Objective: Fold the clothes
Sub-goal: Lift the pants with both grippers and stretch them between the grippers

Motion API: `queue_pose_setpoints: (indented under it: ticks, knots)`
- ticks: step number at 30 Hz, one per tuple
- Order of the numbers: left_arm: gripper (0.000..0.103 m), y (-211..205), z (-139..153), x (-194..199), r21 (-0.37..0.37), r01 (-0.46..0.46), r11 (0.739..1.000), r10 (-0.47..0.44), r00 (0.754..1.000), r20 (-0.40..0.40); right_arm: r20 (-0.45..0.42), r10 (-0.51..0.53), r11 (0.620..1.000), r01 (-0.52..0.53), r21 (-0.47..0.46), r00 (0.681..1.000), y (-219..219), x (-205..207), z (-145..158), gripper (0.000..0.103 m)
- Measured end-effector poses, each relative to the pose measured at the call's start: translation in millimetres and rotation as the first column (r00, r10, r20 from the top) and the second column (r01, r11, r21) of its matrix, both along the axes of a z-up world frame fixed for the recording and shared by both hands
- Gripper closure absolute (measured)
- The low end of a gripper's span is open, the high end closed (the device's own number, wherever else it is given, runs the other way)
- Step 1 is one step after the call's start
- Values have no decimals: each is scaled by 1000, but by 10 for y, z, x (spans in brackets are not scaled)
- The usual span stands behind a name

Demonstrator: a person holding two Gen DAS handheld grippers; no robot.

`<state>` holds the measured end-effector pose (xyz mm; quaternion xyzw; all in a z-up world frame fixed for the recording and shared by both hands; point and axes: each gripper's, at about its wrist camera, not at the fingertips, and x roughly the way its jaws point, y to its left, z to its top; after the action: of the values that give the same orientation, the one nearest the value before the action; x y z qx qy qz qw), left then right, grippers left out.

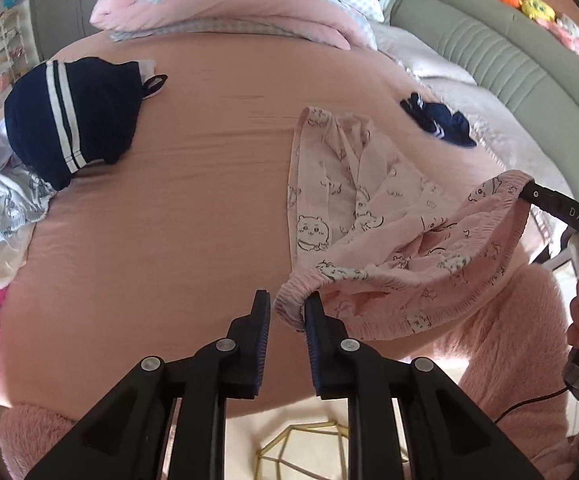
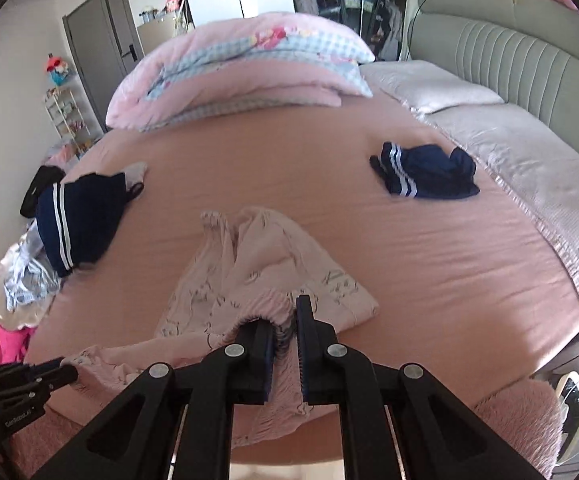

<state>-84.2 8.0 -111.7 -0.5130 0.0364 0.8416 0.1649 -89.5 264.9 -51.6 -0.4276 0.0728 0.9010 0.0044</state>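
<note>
Pyjama trousers (image 1: 373,216) lay near the bed's (image 1: 169,208) front edge; our right gripper (image 2: 283,322) pinched the waistband, left gripper (image 1: 287,310) barely parted beside it. Spreading flat seemingly came next.

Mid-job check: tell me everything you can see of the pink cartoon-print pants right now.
The pink cartoon-print pants look like soft, thin knit, pale pink with small outlined bear-like figures and a gathered elastic waistband. The legs lie crumpled and partly twisted on the pink bed sheet; the waistband end is lifted at the near bed edge. The right gripper is shut on the waistband. At its other end the band drapes over the left gripper, whose pads do not visibly press it.
</note>
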Motion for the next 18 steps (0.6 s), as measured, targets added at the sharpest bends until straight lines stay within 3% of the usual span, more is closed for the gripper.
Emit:
queue_pose_setpoints:
  ticks: [5,8,11,12,13,14,15,18]
  knots:
    - [60,374,-304,-53,-147,172,974,-170,985,30,21,32,999,-32,5,999,0,130,-89,96]
    - [58,585,-450,-17,-256,271,928,-275,961,21,34,48,999,-49,6,998,24,163,-81,96]
    - [58,727,-594,-12,-292,336,896,-341,939,34,60,62,998,-64,18,996,18,186,-134,96]
    - [60,772,-643,-12,-300,356,885,-362,931,41,78,63,998,-64,14,995,19,183,-173,96]
    - [83,799,-670,-20,-309,354,882,-361,932,37,99,64,998,-64,4,993,23,179,-224,95]
    - [96,815,-687,-34,-319,340,885,-350,936,27,124,65,998,-65,-2,990,24,181,-279,94]
    - [96,831,-703,-47,-328,326,887,-339,941,17,149,66,998,-66,-7,987,23,186,-336,94]
    - [97,696,-490,-140,-230,219,948,-235,971,-47,238,62,998,-66,7,969,9,209,-603,93]
